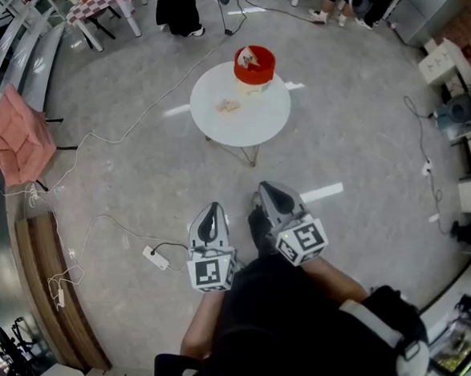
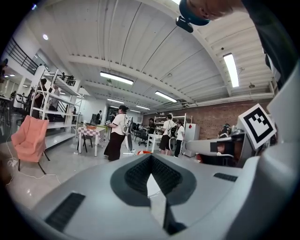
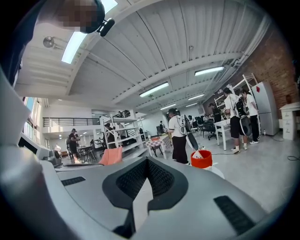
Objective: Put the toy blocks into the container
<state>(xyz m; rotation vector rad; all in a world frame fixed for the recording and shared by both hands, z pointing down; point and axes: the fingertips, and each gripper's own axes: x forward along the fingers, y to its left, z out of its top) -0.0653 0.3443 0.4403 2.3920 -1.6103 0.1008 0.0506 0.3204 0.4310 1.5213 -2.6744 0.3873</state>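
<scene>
Left gripper (image 1: 213,206), right gripper (image 1: 264,189); container (image 1: 254,66) upright beyond.

The head view looks steeply down from above the person (image 1: 285,320), with the round white table (image 1: 255,119) and the red cylindrical container (image 1: 254,65) well ahead. Both gripper views sit low behind their own jaws and face nearly level across the room. All three share the pink fabric armchair (image 1: 16,134). The right gripper view also catches the container (image 3: 202,159), which is distant.
</scene>
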